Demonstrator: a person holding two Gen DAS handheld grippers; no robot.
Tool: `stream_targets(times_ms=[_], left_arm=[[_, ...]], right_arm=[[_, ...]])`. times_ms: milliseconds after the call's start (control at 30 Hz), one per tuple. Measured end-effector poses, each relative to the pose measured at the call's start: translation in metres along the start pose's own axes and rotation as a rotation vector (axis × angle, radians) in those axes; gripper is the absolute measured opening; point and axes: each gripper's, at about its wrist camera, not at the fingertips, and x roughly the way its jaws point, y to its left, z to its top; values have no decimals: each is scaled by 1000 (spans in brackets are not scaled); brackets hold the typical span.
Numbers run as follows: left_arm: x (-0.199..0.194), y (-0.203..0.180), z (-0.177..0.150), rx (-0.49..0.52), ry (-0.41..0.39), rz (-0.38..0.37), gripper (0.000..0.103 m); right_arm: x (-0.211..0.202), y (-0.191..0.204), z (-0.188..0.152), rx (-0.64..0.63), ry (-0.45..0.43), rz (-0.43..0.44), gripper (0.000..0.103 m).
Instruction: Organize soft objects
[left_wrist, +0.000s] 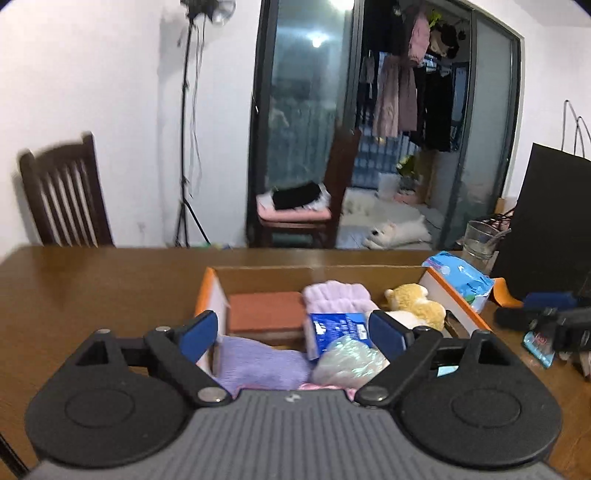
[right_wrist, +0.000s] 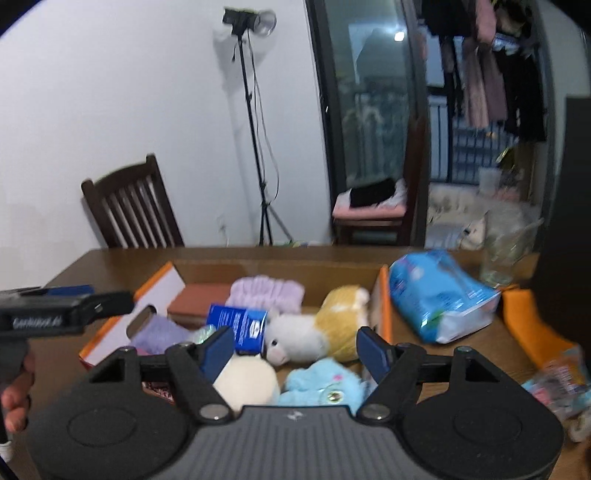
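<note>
Most soft toys already sit in the box (right_wrist: 317, 275), only the blue pack (right_wrist: 439, 299) at 2 o'clock waits on the table (right_wrist: 110, 258), and the left gripper (left_wrist: 291, 334) and right gripper (right_wrist: 295, 349) both hang apart, holding nothing.

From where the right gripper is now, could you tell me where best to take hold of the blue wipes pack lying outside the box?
Probably across the middle of the blue wipes pack, from above. It lies flat on the table just right of the box's orange edge, soft and bulging, and its top is clear. The right gripper is open and empty over the box, so it would shift right first.
</note>
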Motion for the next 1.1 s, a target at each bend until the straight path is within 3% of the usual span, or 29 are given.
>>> stream_targets(times_ms=[300, 433, 767, 1000, 1100], left_arm=[[-89, -3, -35, 23, -138, 32, 97], [-123, -6, -54, 20, -183, 53, 97], [-195, -7, -130, 9, -206, 47, 101], [-250, -8, -195, -9, -191, 79, 102], [-288, -12, -226, -46, -216, 40, 103]], right_arm=[[-78, 27, -18, -82, -173, -36, 75], [-107, 39, -38, -110, -207, -36, 75], [-171, 59, -122, -118, -261, -32, 80], [-217, 77, -192, -96, -234, -19, 81], [-237, 90, -227, -98, -229, -6, 83]])
